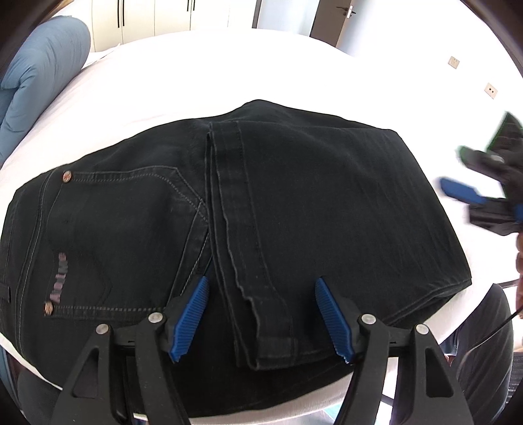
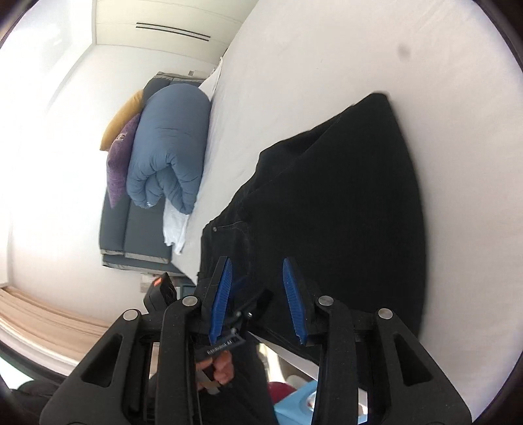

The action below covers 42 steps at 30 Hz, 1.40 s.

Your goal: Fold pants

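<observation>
Black jeans (image 1: 294,202) lie folded into a compact pile on the white bed (image 1: 202,75). A back pocket with rivets and a logo shows at the left, and the leg hems lie across the middle. My left gripper (image 1: 261,317) is open, its blue pads on either side of the hem at the near edge, holding nothing. My right gripper (image 1: 470,199) hovers off the pile's right edge. In the right wrist view, rolled sideways, my right gripper (image 2: 258,300) is open and empty above the jeans (image 2: 343,212).
A rolled blue duvet (image 2: 170,147) lies at the bed's end, with purple and mustard cushions (image 2: 121,157) on a dark sofa beyond. White wardrobes (image 1: 157,19) and a door stand behind the bed. A light blue object (image 2: 294,408) sits below the bed edge.
</observation>
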{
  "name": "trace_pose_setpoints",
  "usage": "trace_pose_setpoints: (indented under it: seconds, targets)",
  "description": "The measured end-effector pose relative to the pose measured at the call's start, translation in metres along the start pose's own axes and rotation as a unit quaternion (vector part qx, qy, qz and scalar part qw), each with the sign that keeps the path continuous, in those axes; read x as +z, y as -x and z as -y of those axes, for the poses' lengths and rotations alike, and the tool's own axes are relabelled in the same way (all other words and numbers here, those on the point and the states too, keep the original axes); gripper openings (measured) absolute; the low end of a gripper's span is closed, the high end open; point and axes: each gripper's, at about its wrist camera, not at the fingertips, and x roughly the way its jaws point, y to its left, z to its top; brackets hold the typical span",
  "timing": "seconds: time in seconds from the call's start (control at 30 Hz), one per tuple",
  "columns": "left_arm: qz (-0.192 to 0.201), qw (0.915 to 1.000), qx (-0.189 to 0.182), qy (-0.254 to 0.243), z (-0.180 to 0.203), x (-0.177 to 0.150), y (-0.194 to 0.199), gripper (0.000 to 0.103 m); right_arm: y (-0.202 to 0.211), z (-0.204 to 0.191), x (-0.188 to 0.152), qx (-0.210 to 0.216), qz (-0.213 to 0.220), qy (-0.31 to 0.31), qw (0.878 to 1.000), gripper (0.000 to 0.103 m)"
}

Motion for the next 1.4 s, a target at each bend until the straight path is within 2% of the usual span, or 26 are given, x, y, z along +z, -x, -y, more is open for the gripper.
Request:
trace_pose_setpoints:
  seconds: [0.03, 0.1, 0.17, 0.2, 0.27, 0.37, 0.4, 0.47, 0.57, 0.63, 0.67, 0.7, 0.73, 0.77, 0.8, 0.83, 0.9, 0.97, 1.0, 1.03, 1.1, 1.17, 1.23, 1.27, 1.33, 1.4]
  targets:
    - [0.001, 1.0000, -0.004, 0.003, -0.002, -0.001, 0.001, 0.070, -0.019, 0.010, 0.001, -0.002, -0.020, -0.022, 1.000, 0.033]
    - [0.003, 0.9998, -0.013, 0.012, -0.007, -0.008, 0.002, 0.070, -0.048, 0.031, -0.009, -0.071, -0.065, -0.033, 0.995, 0.030]
    - [0.007, 0.9995, -0.024, 0.020, -0.013, -0.010, 0.006, 0.070, -0.049, 0.024, -0.035, -0.071, -0.033, -0.005, 0.997, 0.030]
    - [0.009, 0.9992, -0.031, 0.024, -0.016, -0.011, 0.008, 0.070, -0.053, 0.019, -0.047, -0.076, -0.043, 0.000, 0.996, 0.030]
    - [0.014, 0.9984, -0.042, 0.034, -0.020, -0.017, 0.014, 0.070, -0.055, -0.003, -0.067, -0.107, -0.049, 0.012, 0.993, 0.031]
    - [0.029, 0.9961, -0.054, 0.064, -0.033, -0.025, 0.036, 0.069, -0.047, -0.048, -0.073, -0.154, -0.039, 0.094, 0.983, 0.030]
    - [0.039, 0.9952, -0.055, 0.072, -0.036, -0.027, 0.046, 0.069, -0.052, -0.066, -0.066, -0.169, -0.031, 0.122, 0.978, 0.030]
    - [0.056, 0.9932, -0.053, 0.087, -0.048, -0.031, 0.062, 0.069, -0.083, -0.106, -0.040, -0.177, -0.029, 0.164, 0.970, 0.019]
    - [0.054, 0.9908, -0.046, 0.115, -0.066, -0.037, 0.068, 0.069, -0.147, -0.150, 0.003, -0.224, -0.042, 0.229, 0.946, 0.017]
    - [0.052, 0.9875, -0.054, 0.139, -0.080, -0.042, 0.071, 0.063, -0.194, -0.158, 0.017, -0.240, -0.058, 0.246, 0.937, 0.017]
    - [0.052, 0.9863, -0.057, 0.146, -0.085, -0.044, 0.073, 0.061, -0.230, -0.167, 0.037, -0.269, -0.059, 0.261, 0.925, 0.017]
    - [0.054, 0.9854, -0.059, 0.150, -0.089, -0.045, 0.077, 0.059, -0.245, -0.167, 0.051, -0.310, -0.054, 0.279, 0.908, 0.017]
    - [0.059, 0.9846, -0.061, 0.152, -0.093, -0.045, 0.082, 0.059, -0.261, -0.166, 0.056, -0.339, -0.050, 0.281, 0.896, 0.017]
    - [0.068, 0.9836, -0.066, 0.154, -0.095, -0.043, 0.088, 0.059, -0.266, -0.169, 0.061, -0.329, -0.044, 0.255, 0.908, 0.017]
    - [0.077, 0.9822, -0.076, 0.154, -0.098, -0.039, 0.093, 0.059, -0.256, -0.168, 0.060, -0.293, -0.032, 0.230, 0.928, 0.017]
    - [0.084, 0.9802, -0.088, 0.156, -0.101, -0.032, 0.097, 0.059, -0.242, -0.168, 0.055, -0.267, -0.024, 0.215, 0.939, 0.017]
    - [0.094, 0.9777, -0.114, 0.150, -0.104, -0.011, 0.097, 0.059, -0.210, -0.156, 0.042, -0.251, -0.014, 0.199, 0.947, 0.017]
    - [0.104, 0.9787, -0.123, 0.127, -0.101, 0.018, 0.092, 0.058, -0.190, -0.134, 0.033, -0.229, -0.035, 0.175, 0.957, 0.017]
    - [0.099, 0.9784, -0.141, 0.115, -0.099, 0.036, 0.082, 0.048, -0.179, -0.118, 0.029, -0.244, -0.041, 0.169, 0.954, 0.017]
    - [0.088, 0.9770, -0.159, 0.112, -0.099, 0.051, 0.072, 0.027, -0.168, -0.102, 0.026, -0.262, -0.039, 0.156, 0.952, 0.017]
    - [0.060, 0.9784, -0.164, 0.111, -0.098, 0.077, 0.045, 0.000, -0.150, -0.061, 0.016, -0.254, -0.030, 0.104, 0.961, 0.017]
    - [0.009, 0.9761, -0.176, 0.128, -0.105, 0.089, 0.011, 0.001, -0.139, -0.031, 0.014, -0.224, -0.026, 0.068, 0.972, 0.014]
    - [-0.041, 0.9736, -0.168, 0.149, -0.109, 0.080, -0.018, 0.000, -0.139, -0.014, 0.018, -0.219, -0.023, 0.055, 0.974, 0.008]
    - [-0.041, 0.9701, -0.175, 0.163, -0.114, 0.073, -0.024, 0.000, -0.141, -0.008, 0.020, -0.228, -0.022, 0.050, 0.972, 0.000]
    - [-0.040, 0.9554, -0.198, 0.215, -0.131, 0.055, -0.023, 0.003, -0.143, 0.003, 0.021, -0.233, -0.020, 0.042, 0.971, 0.000]
    - [-0.035, 0.9488, -0.199, 0.243, -0.142, 0.036, -0.017, 0.004, -0.145, 0.015, 0.018, -0.214, -0.013, 0.030, 0.976, 0.000]
